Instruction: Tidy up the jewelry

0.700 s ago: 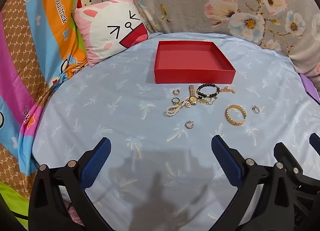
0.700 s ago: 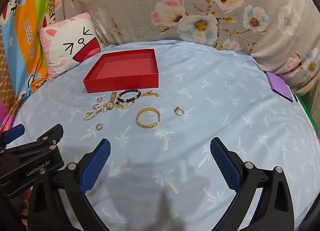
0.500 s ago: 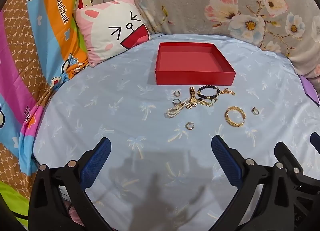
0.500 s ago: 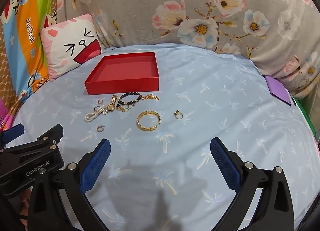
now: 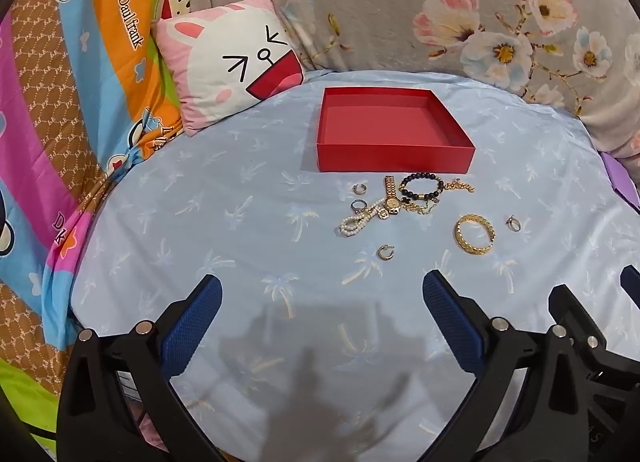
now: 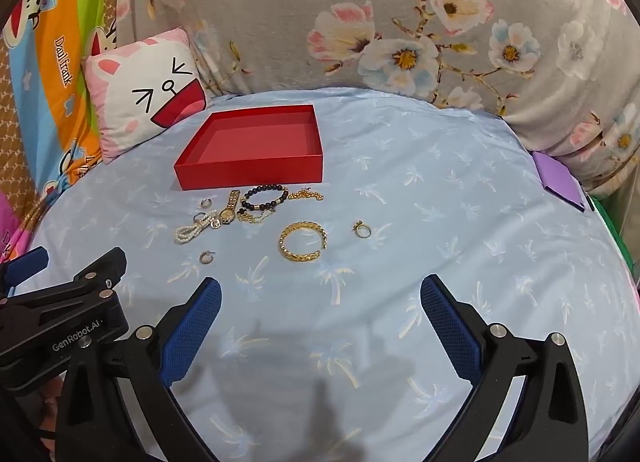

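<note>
Left gripper [image 5: 322, 312] and right gripper [image 6: 320, 310] both stood fully spread, holding nothing, above the pale blue sheet [image 6: 460, 190]. Gold chain bangle [image 6: 303, 241] and other jewelry lay ahead, just before the shallow red cardboard box [image 6: 248, 172].

red box [image 5: 394, 158], pale-blue palm-print sheet [image 5: 240, 222]

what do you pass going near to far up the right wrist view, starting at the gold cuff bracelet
gold cuff bracelet → black bead bracelet → red box → floral fabric
</note>
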The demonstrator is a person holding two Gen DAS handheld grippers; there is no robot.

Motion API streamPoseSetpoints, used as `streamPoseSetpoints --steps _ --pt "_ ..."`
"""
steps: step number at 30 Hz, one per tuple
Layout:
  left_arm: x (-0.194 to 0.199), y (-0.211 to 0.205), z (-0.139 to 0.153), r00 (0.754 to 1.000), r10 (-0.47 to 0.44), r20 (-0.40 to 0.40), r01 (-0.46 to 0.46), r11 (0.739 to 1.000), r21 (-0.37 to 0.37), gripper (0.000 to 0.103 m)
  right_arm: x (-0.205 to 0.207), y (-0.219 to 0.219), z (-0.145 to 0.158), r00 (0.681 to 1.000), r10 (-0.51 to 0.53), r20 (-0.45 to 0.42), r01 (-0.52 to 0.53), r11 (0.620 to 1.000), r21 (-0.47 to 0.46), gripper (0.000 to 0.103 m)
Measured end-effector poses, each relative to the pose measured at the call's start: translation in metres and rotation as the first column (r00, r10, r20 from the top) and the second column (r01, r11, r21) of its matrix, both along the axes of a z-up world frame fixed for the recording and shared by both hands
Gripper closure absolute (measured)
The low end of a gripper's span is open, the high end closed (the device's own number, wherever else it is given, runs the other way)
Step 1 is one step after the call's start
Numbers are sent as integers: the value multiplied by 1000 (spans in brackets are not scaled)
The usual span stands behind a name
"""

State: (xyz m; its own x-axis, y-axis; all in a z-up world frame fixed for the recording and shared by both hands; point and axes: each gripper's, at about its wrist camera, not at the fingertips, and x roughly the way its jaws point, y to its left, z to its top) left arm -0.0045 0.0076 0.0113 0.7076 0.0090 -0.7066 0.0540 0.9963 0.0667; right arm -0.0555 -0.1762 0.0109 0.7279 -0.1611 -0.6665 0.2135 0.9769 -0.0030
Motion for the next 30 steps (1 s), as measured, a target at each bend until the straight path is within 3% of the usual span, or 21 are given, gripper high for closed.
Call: streamPoseSetpoints --steps 30 --pt "5 7 0 1000 15 0 -15 1000 6 5 4 6 -5 1000 7 -3 -7 1000 13 5"
